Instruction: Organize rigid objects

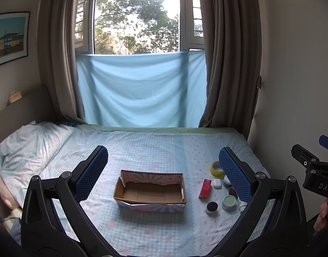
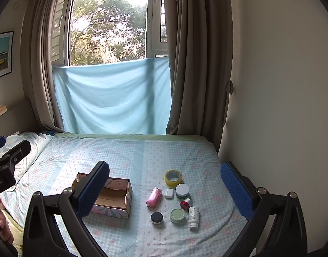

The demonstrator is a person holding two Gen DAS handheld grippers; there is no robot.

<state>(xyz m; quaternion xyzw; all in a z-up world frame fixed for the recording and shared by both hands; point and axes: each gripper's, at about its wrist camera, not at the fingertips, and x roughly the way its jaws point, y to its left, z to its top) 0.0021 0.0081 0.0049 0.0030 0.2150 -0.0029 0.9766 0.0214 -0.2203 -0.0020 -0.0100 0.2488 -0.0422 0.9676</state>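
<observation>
A: How much room is there on the bed (image 2: 121, 150)?

B: Plenty. The sheet is bare from the cardboard box (image 1: 150, 189) out to the far edge at 12 o'clock, where the blue cloth (image 1: 140, 90) hangs under the window. The wall closes the 3 o'clock side, the pillow (image 1: 29, 141) sits toward 10 o'clock.

A: The tools?

B: The left tool (image 1: 164, 171) is spread wide and holds nothing, with the box framed between its fingers. The right tool (image 2: 166, 188) is also wide and empty, above the small items.

A: Anything in the box?

B: Only its brown floor shows; the top is open.

A: And the items?

B: All on the sheet at 3 o'clock of the box, apart from it. The tape roll (image 2: 173, 177) is farthest, at 12 o'clock of the cluster. Nearer come the red carton (image 2: 153, 197), the white case (image 2: 169, 193) and the white-lidded jar (image 2: 182, 190), then the small red jar (image 2: 186, 203). Nearest lie the black-lidded jar (image 2: 157, 217), the green-lidded jar (image 2: 177, 215) and the white bottle (image 2: 193, 216) on its side
</observation>
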